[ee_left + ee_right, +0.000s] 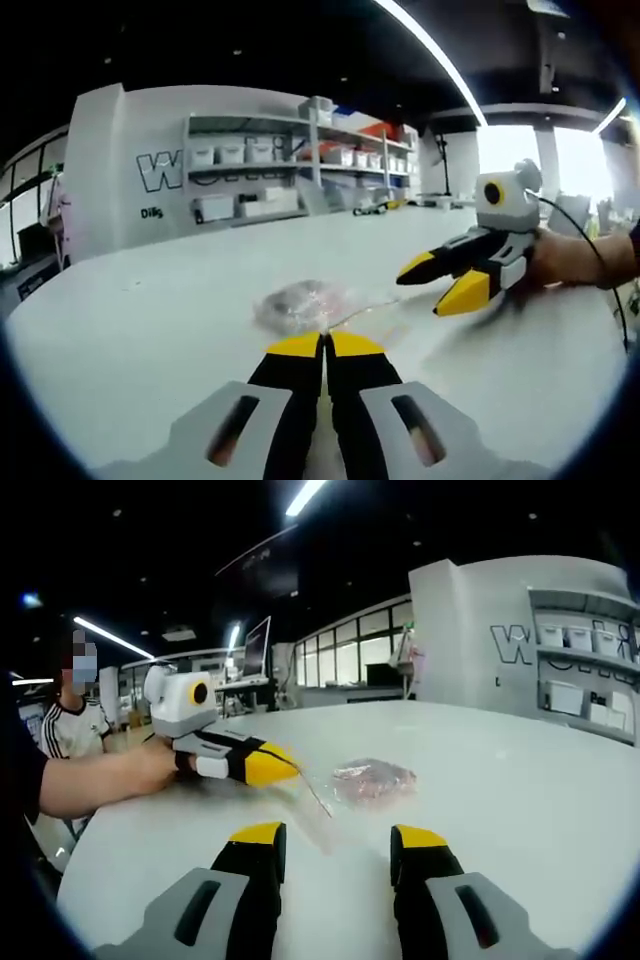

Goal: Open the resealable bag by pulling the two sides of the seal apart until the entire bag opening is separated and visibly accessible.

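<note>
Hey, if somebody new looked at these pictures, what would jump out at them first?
Probably the yellow-tipped left tongs, shut on the edge of a clear resealable bag lying on the white table. Next, the right tongs, open, hovering beside the bag.

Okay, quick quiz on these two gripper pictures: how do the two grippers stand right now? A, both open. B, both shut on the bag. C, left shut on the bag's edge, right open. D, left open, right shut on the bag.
C: the left gripper has its yellow tips pressed together at the edge of the resealable bag on the white table, while the right gripper shows a wide gap between its tips.
</note>
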